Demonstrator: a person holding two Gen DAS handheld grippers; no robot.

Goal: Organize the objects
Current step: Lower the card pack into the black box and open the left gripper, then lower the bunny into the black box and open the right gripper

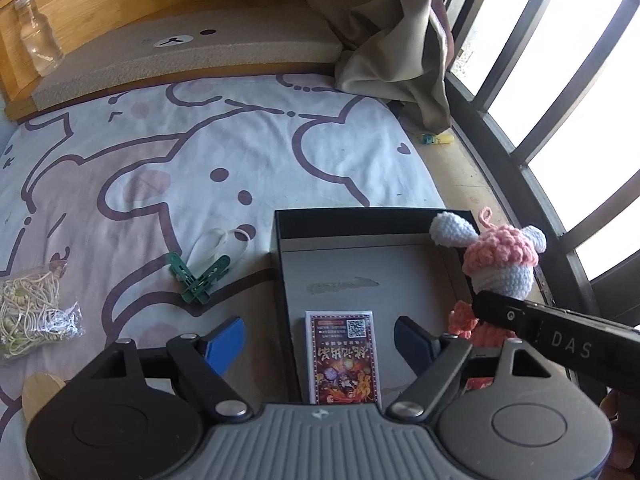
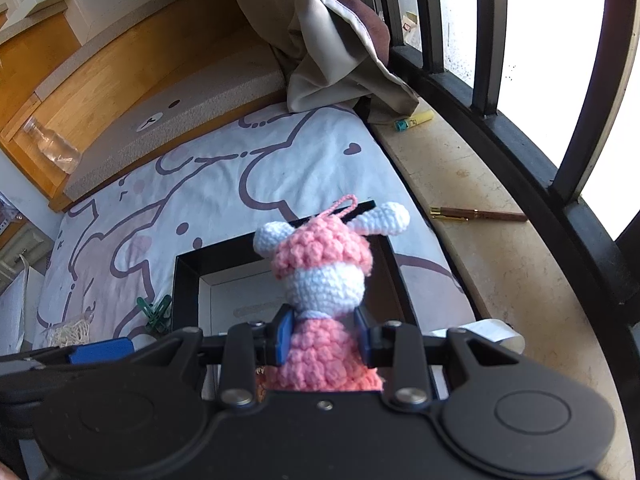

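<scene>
On the bed, far left, a bag of rubber bands point(image 1: 36, 312) and green clips point(image 1: 200, 280) wait unsorted. Nearer, the left tool point(image 1: 320, 340) stands apart over a card pack point(image 1: 343, 356) lying in the black box point(image 1: 360, 218), seemingly released. Right, the right tool point(image 2: 326, 338) is clamped on a crochet doll point(image 2: 320, 276) above the box, probably next in.

1. The left gripper point(image 1: 320, 340) hangs over a black box point(image 1: 280, 280) on a cartoon-print bedsheet point(image 1: 160, 160), its blue pads point(image 1: 226, 344) spread apart.
2. A pack of cards point(image 1: 343, 356) lies flat on the box floor between the pads, touched by neither.
3. At the box's right edge the right gripper point(image 1: 500, 312) holds a pink and white crochet doll point(image 1: 500, 264) upright.
4. Left of the box lie green clothes pegs point(image 1: 200, 276) and a bag of rubber bands point(image 1: 32, 312).
5. A glass bottle point(image 1: 38, 36) stands on the wooden ledge.
</scene>
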